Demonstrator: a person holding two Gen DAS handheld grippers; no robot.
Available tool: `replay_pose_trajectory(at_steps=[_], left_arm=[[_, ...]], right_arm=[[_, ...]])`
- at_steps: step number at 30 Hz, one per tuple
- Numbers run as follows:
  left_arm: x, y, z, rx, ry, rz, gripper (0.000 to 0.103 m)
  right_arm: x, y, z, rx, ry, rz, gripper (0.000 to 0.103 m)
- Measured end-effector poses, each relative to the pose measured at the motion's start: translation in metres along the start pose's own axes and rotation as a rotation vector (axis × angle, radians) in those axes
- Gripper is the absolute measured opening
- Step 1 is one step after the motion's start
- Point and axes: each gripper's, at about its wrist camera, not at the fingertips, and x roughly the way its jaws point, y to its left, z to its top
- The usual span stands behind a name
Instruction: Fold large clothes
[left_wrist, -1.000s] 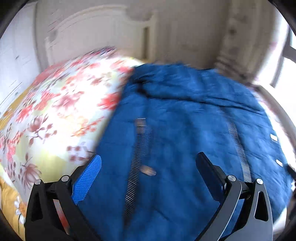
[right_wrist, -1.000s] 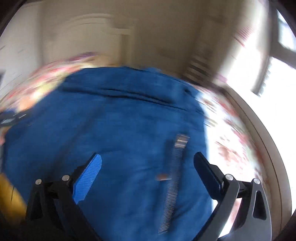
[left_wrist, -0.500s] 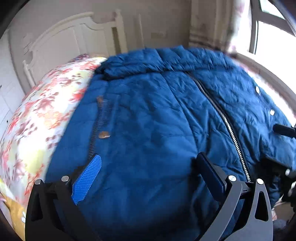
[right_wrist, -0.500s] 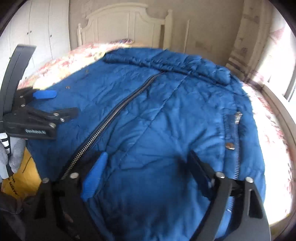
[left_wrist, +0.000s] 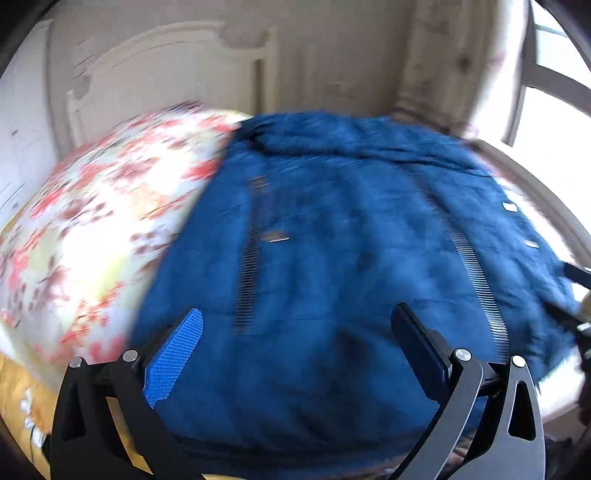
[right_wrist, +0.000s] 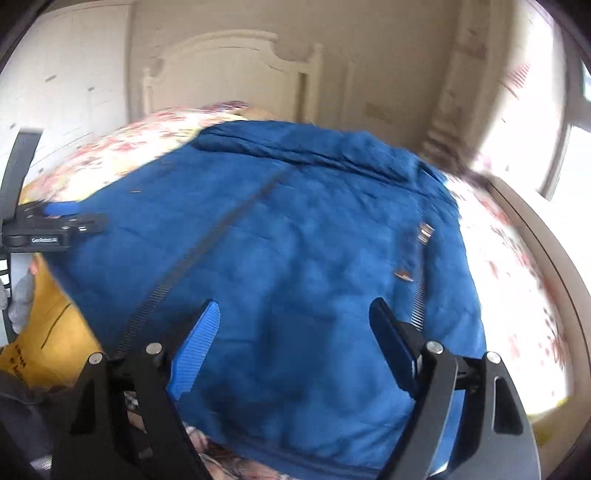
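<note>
Blue quilted jacket (left_wrist: 332, 266) lies flat, zipped, on bed (left_wrist: 92, 229)

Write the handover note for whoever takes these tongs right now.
Left tongs: open, holding nothing, above the near hem.
Right tongs: open, holding nothing, also above the near hem.
Blue padded jacket: spread front-up on the floral bed cover, collar toward the headboard, center zipper apparently closed.
Done: jacket laid out; no fold visible.
Left: all the folding. Both views are blurred, so check the sleeves first.
</note>
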Motion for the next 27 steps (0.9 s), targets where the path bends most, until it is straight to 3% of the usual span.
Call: replay_pose_trajectory(at_steps=[3,6,8,12,14,16,18,21,27], left_arm=[[0.009,-0.036,-0.006,0.104,0.022,-0.004,0.098],[0.022,-0.044,-0.016,0.143,0.007,0.044,0.099],[0.021,-0.037,-0.014,0.135,0.021,0.019,0.099],[0.005,-0.016,-0.013,0.078,0.005,0.054,0.099],[-0.002,0.004,-0.016,0.043,-0.004,0.096,0.099],[-0.002,0.022,-0.02,0.015,0.008,0.131,0.099],[0.003,0.039,-0.026,-0.012,0.021,0.12,0.099],[0.005,0.037,-0.027,0.008,0.014,0.137,0.099],[0.006,0.038,-0.028,0.002,0.008,0.132,0.099]], right_arm=[[0.017,0.023,-0.005,-0.091,0.049,0.023,0.081],[0.026,0.016,-0.014,-0.053,0.047,0.062,0.086],[0.022,0.009,-0.015,-0.053,0.06,0.055,0.086],[0.003,-0.01,-0.014,-0.013,0.032,0.038,0.087],[-0.006,-0.026,-0.02,0.025,0.018,-0.05,0.087],[-0.011,-0.044,-0.027,0.074,0.016,-0.072,0.087],[-0.007,-0.063,-0.039,0.124,0.056,-0.119,0.087],[-0.003,-0.078,-0.055,0.182,0.034,-0.071,0.091],[-0.003,-0.081,-0.056,0.181,0.055,-0.059,0.093]])
